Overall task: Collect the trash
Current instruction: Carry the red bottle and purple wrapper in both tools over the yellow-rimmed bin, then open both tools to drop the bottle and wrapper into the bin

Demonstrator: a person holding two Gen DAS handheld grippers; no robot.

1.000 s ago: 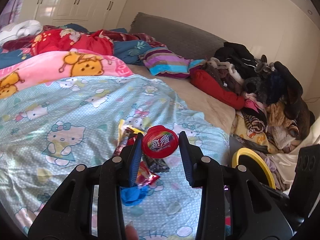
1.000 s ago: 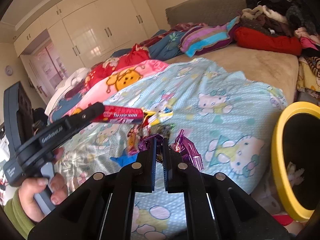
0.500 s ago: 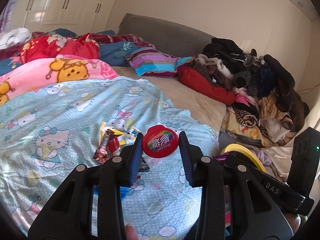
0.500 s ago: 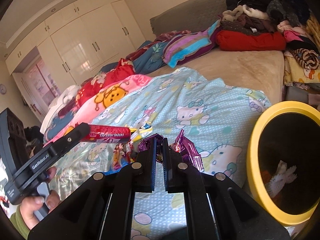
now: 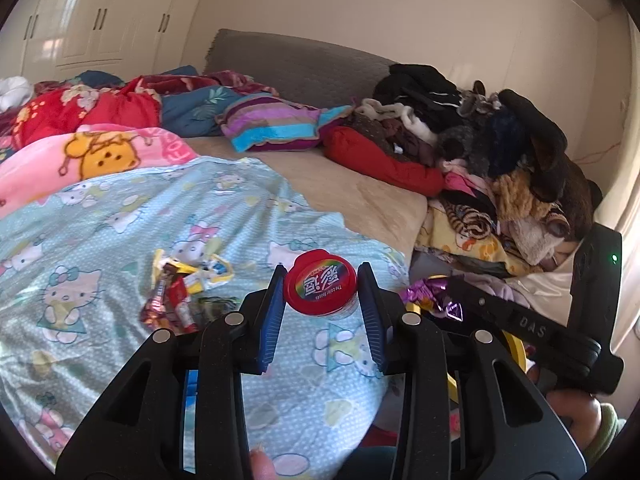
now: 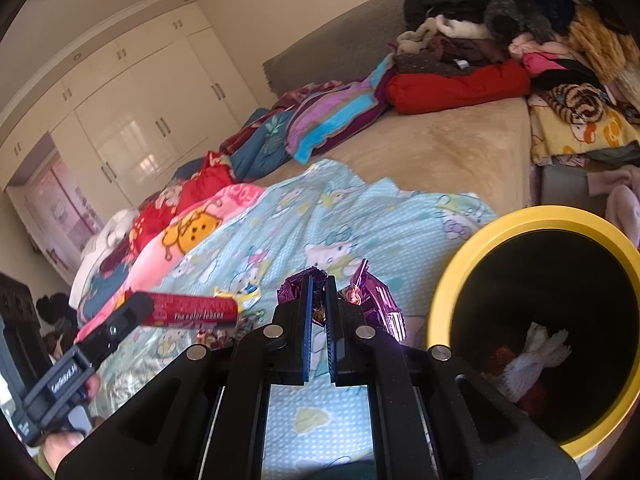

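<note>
My left gripper is shut on a small container with a red lid, held above the blue cartoon-print blanket; it also shows from the side in the right wrist view. My right gripper is shut on a shiny purple wrapper, close to the left of a yellow-rimmed black bin. The wrapper also shows in the left wrist view. Several candy wrappers lie on the blanket, left of the left gripper.
The bin holds white and red trash. A heap of clothes lies on the far right of the bed. A striped pillow and red bedding lie at the back. White wardrobes line the wall.
Both grippers have moved right toward the bin with their loads. The bin now looms larger in the right wrist view, and the loose wrappers have slid left in the left wrist view.
</note>
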